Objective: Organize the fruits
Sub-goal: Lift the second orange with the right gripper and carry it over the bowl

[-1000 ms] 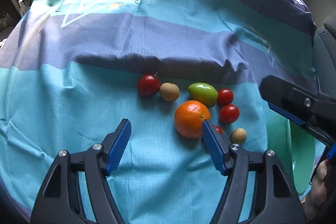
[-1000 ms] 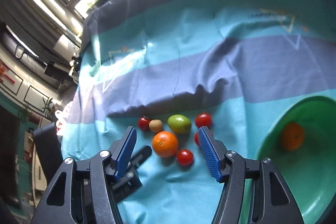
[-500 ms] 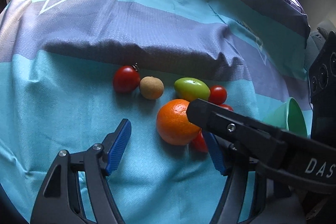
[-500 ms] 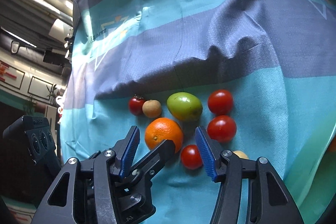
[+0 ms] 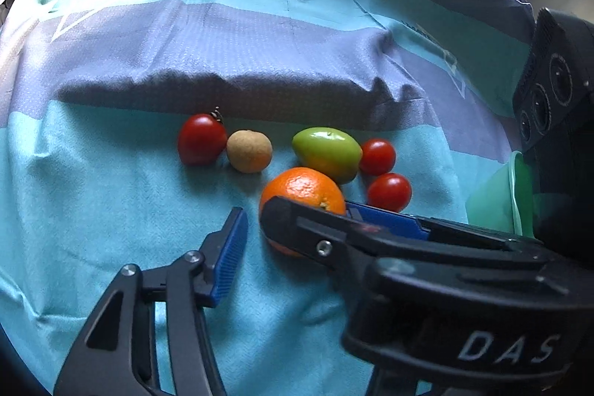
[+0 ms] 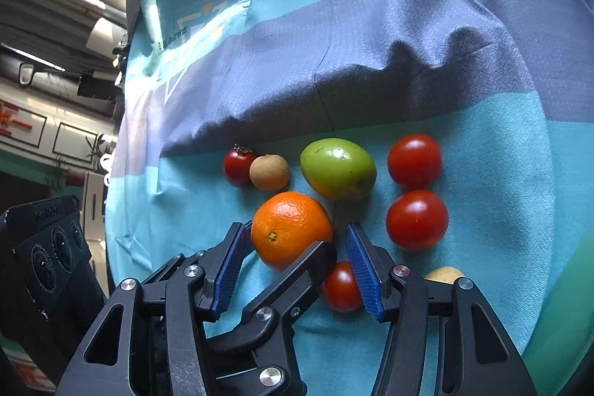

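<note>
Left wrist view: striped cloth (image 5: 111, 210) from edge to edge, teal and purple. At lower left the left gripper (image 5: 289, 225) shows one blue pad, with a sliver of cloth between it and the orange (image 5: 302, 186). Its other finger is hidden behind the right gripper's arm, which cuts in from the lower right and covers the orange's near side.

Across the middle sits a row. The stemmed tomato (image 5: 201, 138) touches the brown fruit (image 5: 249, 151), and the green fruit (image 5: 326, 154) lies close behind the orange. Then come the upper tomato (image 5: 377, 156) and the lower tomato (image 5: 389, 192). At the right edge is the bowl (image 5: 497, 203), partly blocked by the right gripper's camera block (image 5: 553, 91).

Right wrist view: the left gripper's body fills the lower left. One black finger of it reaches across the centre, its tip at the orange's lower right edge, between the orange and a small tomato (image 6: 339, 286). The right gripper (image 6: 297, 229) straddles the orange on the cloth. Its left pad is at the fruit's left edge and its right pad stands clear, with cloth showing in the gap. That right finger partly hides the small tomato, and a pale fruit (image 6: 443, 274) peeks out behind it at lower right.

Both sets of jaws have just been closing with the orange between them. Neither is clamped yet, and both are loose.
</note>
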`<move>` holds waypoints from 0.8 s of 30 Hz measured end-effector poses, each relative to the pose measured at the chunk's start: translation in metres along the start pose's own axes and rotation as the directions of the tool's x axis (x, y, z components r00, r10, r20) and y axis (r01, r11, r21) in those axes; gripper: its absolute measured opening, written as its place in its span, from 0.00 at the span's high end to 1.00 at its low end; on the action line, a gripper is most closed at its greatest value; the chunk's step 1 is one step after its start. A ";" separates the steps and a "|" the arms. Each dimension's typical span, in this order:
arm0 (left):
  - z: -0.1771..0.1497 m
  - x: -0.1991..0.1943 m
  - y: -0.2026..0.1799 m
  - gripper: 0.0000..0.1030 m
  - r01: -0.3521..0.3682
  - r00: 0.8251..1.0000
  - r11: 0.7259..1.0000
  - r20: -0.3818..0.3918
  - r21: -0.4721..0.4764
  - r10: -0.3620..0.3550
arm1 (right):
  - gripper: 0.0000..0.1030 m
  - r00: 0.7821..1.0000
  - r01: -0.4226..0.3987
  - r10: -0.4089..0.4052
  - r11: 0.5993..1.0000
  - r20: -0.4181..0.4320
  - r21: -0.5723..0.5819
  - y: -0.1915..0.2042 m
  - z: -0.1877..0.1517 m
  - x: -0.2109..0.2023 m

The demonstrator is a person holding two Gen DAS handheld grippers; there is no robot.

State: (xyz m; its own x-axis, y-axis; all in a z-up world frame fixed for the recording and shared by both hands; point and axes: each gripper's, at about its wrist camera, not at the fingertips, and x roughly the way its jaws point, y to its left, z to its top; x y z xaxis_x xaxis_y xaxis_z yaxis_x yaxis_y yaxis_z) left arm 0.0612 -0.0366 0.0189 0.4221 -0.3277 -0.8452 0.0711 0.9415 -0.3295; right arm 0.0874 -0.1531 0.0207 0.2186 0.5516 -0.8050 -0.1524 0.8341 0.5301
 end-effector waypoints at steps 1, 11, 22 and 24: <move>-0.001 0.000 -0.001 0.57 -0.001 1.000 1.000 -0.001 0.001 0.001 | 0.51 1.000 0.001 -0.001 1.000 0.002 -0.011 0.002 -0.001 0.001; -0.009 -0.032 -0.021 0.57 -0.041 0.997 0.997 0.072 0.072 0.036 | 0.51 0.996 -0.046 0.047 0.999 0.074 -0.021 0.007 -0.014 -0.023; -0.028 -0.074 -0.066 0.57 0.002 0.982 0.979 0.183 0.203 -0.040 | 0.51 0.969 -0.010 0.020 0.999 0.248 -0.042 0.014 -0.045 -0.089; -0.032 -0.076 -0.077 0.57 -0.006 0.980 0.973 0.194 0.231 -0.040 | 0.51 0.960 -0.018 0.027 0.999 0.280 -0.035 0.010 -0.053 -0.098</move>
State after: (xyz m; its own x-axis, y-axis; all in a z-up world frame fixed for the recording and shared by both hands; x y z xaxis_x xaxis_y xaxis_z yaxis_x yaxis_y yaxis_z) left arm -0.0055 -0.0864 0.0949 0.5863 -0.3435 -0.7336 0.2752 0.9363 -0.2184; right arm 0.0129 -0.1990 0.0911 0.4753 0.5538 -0.6837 -0.1903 0.8234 0.5347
